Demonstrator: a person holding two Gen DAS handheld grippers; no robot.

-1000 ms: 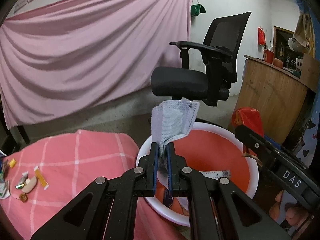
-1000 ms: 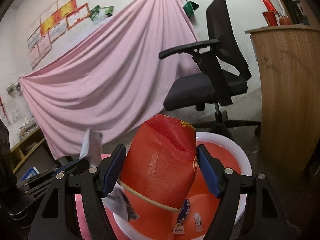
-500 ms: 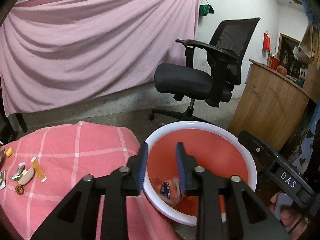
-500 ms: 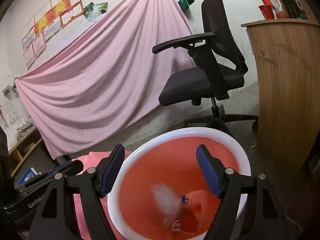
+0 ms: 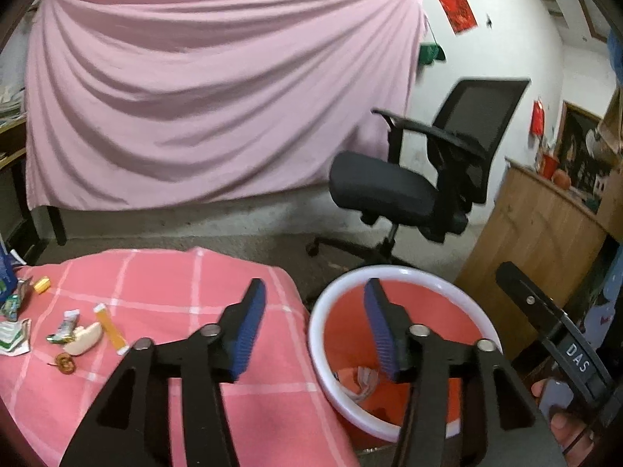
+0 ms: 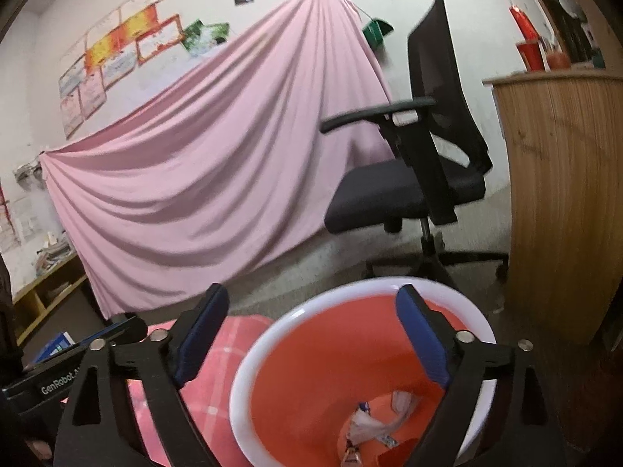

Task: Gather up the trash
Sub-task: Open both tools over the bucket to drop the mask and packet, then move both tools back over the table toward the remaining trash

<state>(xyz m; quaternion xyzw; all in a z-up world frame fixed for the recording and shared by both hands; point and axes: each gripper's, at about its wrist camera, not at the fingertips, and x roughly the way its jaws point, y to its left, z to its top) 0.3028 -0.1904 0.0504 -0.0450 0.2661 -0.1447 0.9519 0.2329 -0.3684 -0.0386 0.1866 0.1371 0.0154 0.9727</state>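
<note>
A red bin with a white rim [image 5: 405, 272] stands on the floor beside the pink checked table [image 5: 163, 280]. It also shows in the right wrist view [image 6: 311, 311], with wrappers and a face mask [image 6: 373, 424] lying at its bottom. My left gripper [image 5: 315, 323] is open and empty, over the table edge and the bin's left rim. My right gripper [image 6: 311, 334] is open and empty above the bin. Small trash pieces [image 5: 74, 334] lie at the table's left: wrappers, a yellow strip [image 5: 111, 329] and a pale shell-like piece.
A black office chair [image 5: 420, 179] stands behind the bin. A wooden counter [image 5: 545, 225] is at the right. A pink sheet [image 5: 218, 101] hangs along the back wall. The other gripper's body [image 5: 560, 346] shows at the right of the left wrist view.
My left gripper let go of the face mask and my right let go of the red bag; both fell into the bin. Both grippers opened wide and the left one swung left toward the table.
</note>
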